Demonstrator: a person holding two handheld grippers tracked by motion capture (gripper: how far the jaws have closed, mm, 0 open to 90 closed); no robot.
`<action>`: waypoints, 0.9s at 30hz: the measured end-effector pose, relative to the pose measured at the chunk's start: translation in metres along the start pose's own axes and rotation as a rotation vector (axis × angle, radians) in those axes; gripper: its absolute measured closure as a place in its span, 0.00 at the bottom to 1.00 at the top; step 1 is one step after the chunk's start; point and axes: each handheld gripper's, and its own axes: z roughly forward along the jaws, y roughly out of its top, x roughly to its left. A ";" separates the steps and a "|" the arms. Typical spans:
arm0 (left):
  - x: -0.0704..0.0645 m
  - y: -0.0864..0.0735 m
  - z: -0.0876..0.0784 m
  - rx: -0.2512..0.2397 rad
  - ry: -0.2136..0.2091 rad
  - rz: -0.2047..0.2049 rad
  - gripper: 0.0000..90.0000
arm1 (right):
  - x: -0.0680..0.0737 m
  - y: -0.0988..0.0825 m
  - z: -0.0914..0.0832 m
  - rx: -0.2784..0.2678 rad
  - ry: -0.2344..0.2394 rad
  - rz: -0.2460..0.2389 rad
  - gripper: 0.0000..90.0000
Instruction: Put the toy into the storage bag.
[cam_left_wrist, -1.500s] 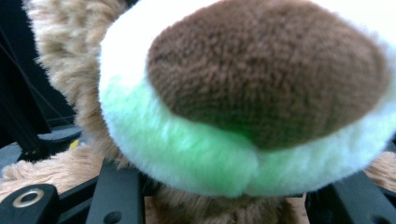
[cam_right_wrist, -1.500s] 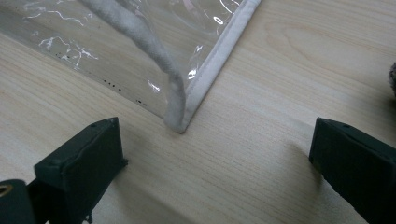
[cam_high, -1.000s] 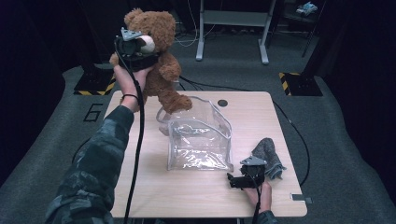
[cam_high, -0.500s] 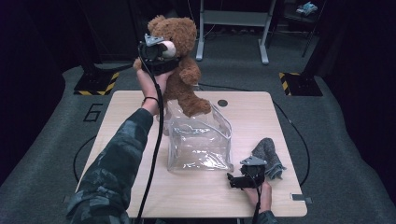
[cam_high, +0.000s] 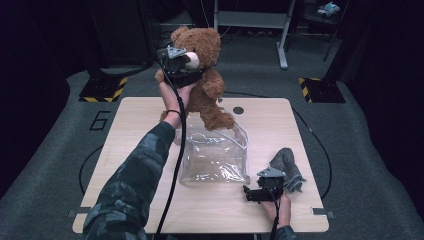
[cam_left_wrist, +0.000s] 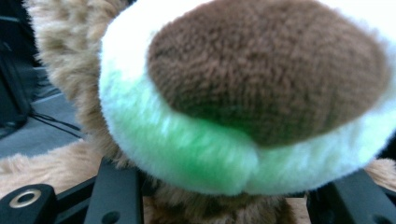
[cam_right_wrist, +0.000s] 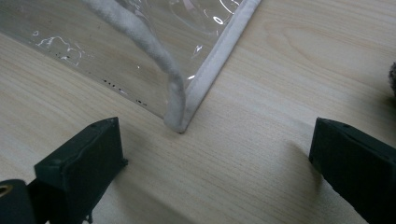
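A brown teddy bear (cam_high: 207, 95) hangs in the air over the far rim of a clear plastic bag (cam_high: 215, 155) that stands open on the wooden table (cam_high: 130, 130). One foot of the bear reaches the bag's rim. My left gripper (cam_high: 182, 67) is shut on the bear just under its head. In the left gripper view the white muzzle (cam_left_wrist: 233, 93) looms close, and the jaws sit on either side of the neck fur. My right gripper (cam_high: 248, 192) rests open on the table, with the bag's white-edged corner (cam_right_wrist: 177, 121) just beyond its jaws and untouched.
A grey cloth (cam_high: 287, 167) lies crumpled to the right of the bag, just beyond the right gripper. A round black mark (cam_high: 238, 110) sits near the table's far edge. Dark floor with yellow-black striped blocks (cam_high: 102, 90) surrounds the table.
My left hand has carried the bear to the right and lower, from the table's far left corner to above the bag's far rim. The right gripper has stayed put.
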 end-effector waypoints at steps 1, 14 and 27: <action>-0.001 -0.001 0.001 -0.005 -0.003 -0.017 0.53 | 0.000 0.000 0.000 0.000 0.001 -0.002 0.02; -0.008 -0.014 0.011 0.007 -0.018 -0.039 0.52 | 0.000 0.000 0.000 0.000 0.000 -0.001 0.02; -0.011 -0.031 0.010 0.055 -0.020 -0.039 0.48 | 0.001 0.000 0.000 -0.002 -0.002 0.005 0.02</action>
